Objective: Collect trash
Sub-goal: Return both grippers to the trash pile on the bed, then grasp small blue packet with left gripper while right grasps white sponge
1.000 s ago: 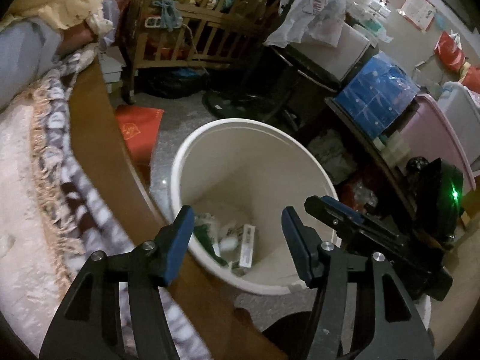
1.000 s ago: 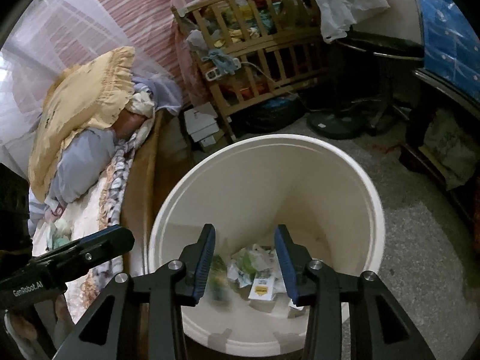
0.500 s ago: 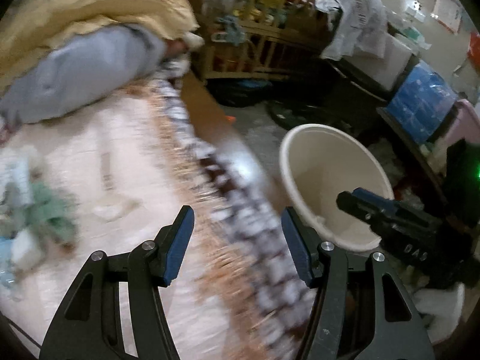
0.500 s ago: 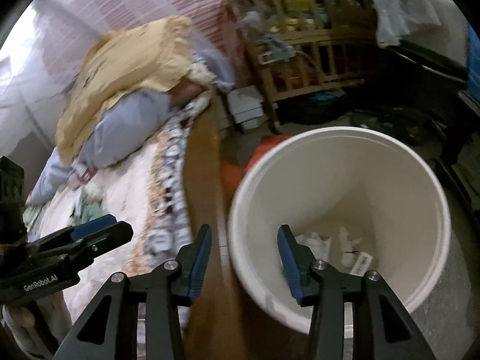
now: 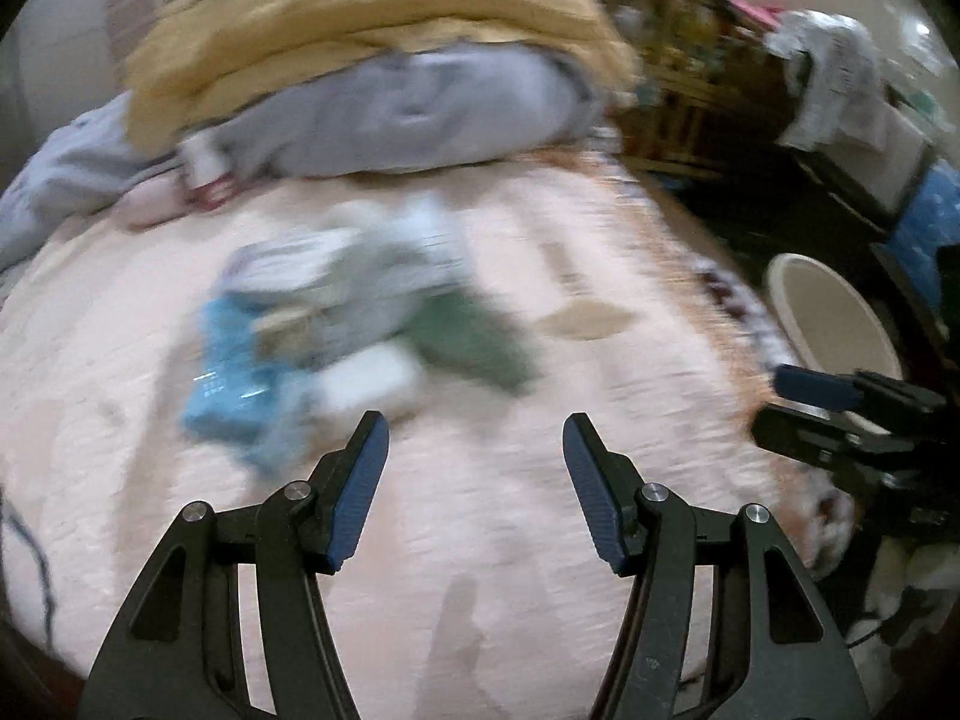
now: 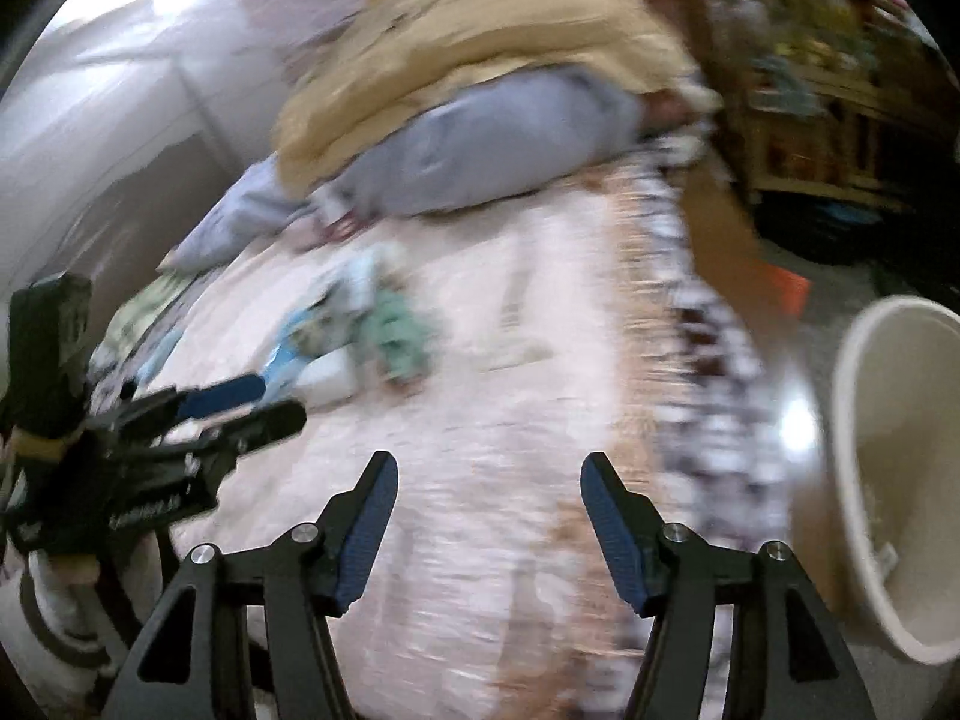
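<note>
Bedroom: cluttered, both views smeared with blur, so fine detail cannot be told.
Bed point(image 5: 540, 540): covered by a pale pink blanket with a dark patterned, fringed border along its right edge.
Bedding: a yellow pillow point(image 5: 360, 18) lies on top of a grey bundle point(image 5: 408, 114) at the far end of the bed.
Trash point(image 5: 336, 336): a loose heap of wrappers and packets on the blanket, blue at the left, white in the middle, a green piece at the right; in the right wrist view the same heap point(image 6: 372, 324) lies ahead and to the left.
Left tool point(image 5: 474, 480): blue-padded fingers spread wide, nothing between them, just short of the heap and above the blanket; in the right wrist view it point(image 6: 240, 402) points in from the left edge, near the heap.
Right tool point(image 6: 486, 516): fingers wide apart and holding nothing, over bare blanket, well apart from the heap; in the left wrist view it point(image 5: 810, 396) shows at the right edge.
Bucket point(image 6: 852, 480): cream, open-topped, on the floor just beside the bed's right side; also seen far right in the left wrist view point(image 5: 798, 276).
Wooden crib point(image 6: 840, 90): behind the bedding, at the far right, filled with unclear items.
</note>
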